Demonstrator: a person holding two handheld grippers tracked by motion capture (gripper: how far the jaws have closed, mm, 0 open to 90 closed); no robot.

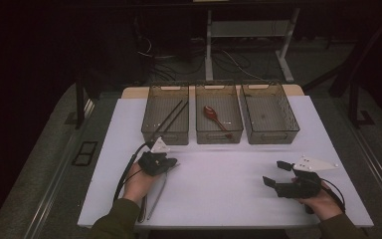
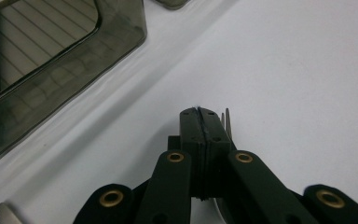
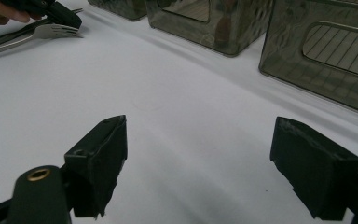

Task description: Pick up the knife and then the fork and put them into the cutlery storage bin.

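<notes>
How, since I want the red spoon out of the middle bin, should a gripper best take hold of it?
Grip the red spoon by its thin handle, about midway, coming straight down with the jaws across it. It lies flat and diagonal in the middle bin, bowl toward the far left, and the bin's walls would likely block a sideways approach.

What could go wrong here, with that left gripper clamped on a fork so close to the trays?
1. The left gripper has its jaws shut on a thin silver metal fork; so narrow a hold might let it twist or slip.
2. The fork's long handle trails toward the white table's near edge and could snag on the gripper's cable.
3. The smoky transparent plastic tray with black chopsticks sits nearby; the fork could knock its wall.
</notes>
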